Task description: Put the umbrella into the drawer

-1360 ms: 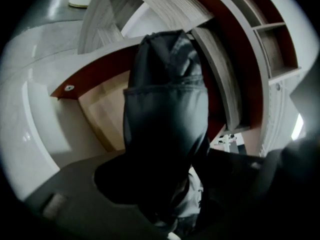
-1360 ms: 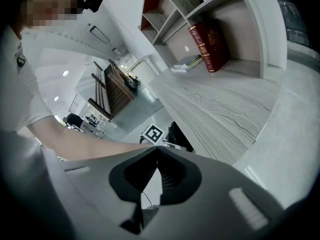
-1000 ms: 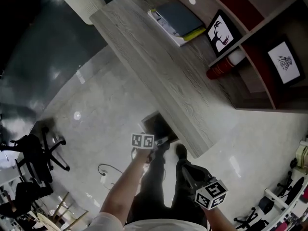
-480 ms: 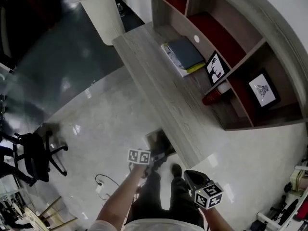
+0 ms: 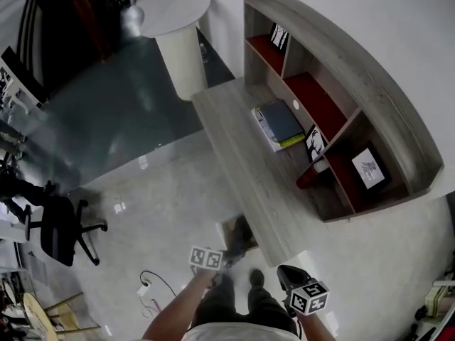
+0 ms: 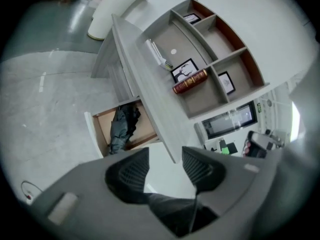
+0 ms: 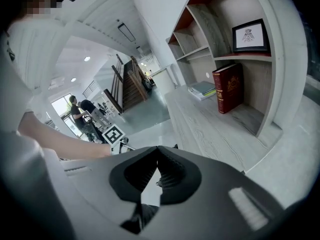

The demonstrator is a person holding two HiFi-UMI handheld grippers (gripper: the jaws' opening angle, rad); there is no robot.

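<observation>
A dark folded umbrella (image 6: pixel 122 129) lies inside the open wooden drawer (image 6: pixel 97 130) under the desk. In the head view the drawer (image 5: pixel 230 229) shows just past my left gripper (image 5: pixel 231 251). The left gripper (image 6: pixel 165 154) hangs well above the drawer, and its jaws are closing with nothing between them. My right gripper (image 5: pixel 286 274) is held beside the person's legs, to the right of the drawer. In the right gripper view its jaws (image 7: pixel 157 149) meet at the tips and are shut on nothing.
A long grey desk (image 5: pixel 249 169) runs along a curved shelf unit (image 5: pixel 341 105) that holds a red book (image 6: pixel 190 81), framed pictures and a stack of books (image 5: pixel 279 125). On the floor are a round white table (image 5: pixel 174 13), an office chair (image 5: pixel 57 229) and a cable with a plug (image 5: pixel 146 286).
The head view has pulled up and back, and now takes in the whole shelf unit. Both grippers have risen away from the drawer. The left gripper's marker cube has shifted lower in the picture.
</observation>
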